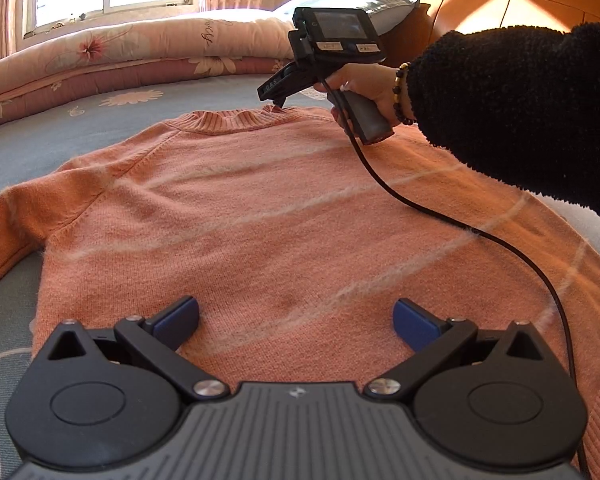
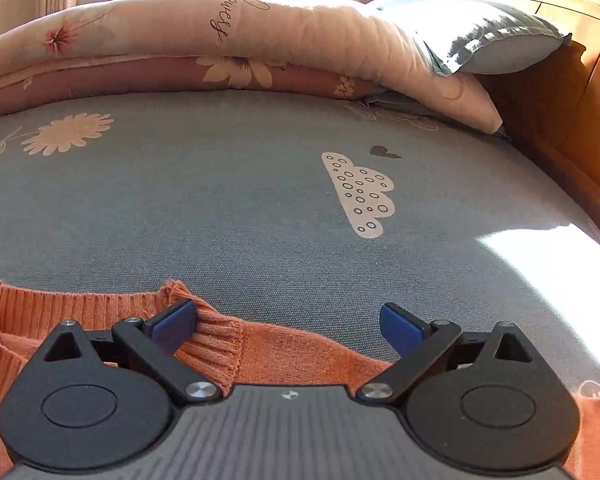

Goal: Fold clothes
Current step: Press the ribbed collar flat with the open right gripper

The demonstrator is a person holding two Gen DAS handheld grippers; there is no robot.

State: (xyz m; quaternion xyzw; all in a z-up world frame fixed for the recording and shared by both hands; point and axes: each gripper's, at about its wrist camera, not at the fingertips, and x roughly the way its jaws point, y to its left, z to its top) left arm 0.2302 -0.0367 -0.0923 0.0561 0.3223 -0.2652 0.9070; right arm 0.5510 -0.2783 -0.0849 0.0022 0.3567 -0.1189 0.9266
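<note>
An orange knit sweater (image 1: 260, 208) with pale stripes lies flat on the bed, collar away from me, its left sleeve (image 1: 16, 224) stretched out to the left. My left gripper (image 1: 296, 320) is open and empty, low over the sweater's lower body. My right gripper (image 2: 288, 324) is open at the right end of the ribbed collar (image 2: 216, 344), one fingertip (image 2: 176, 320) touching it. In the left wrist view the right gripper (image 1: 278, 106) points down at the collar, held by a hand in a black fleece sleeve.
The grey-blue bedsheet (image 2: 260, 200) with flower and cloud prints spreads beyond the collar. A rolled pink floral quilt (image 2: 204, 40) and a pillow (image 2: 492, 36) lie at the far side. A wooden headboard (image 2: 580, 112) rises at the right. A black cable (image 1: 460, 220) trails across the sweater.
</note>
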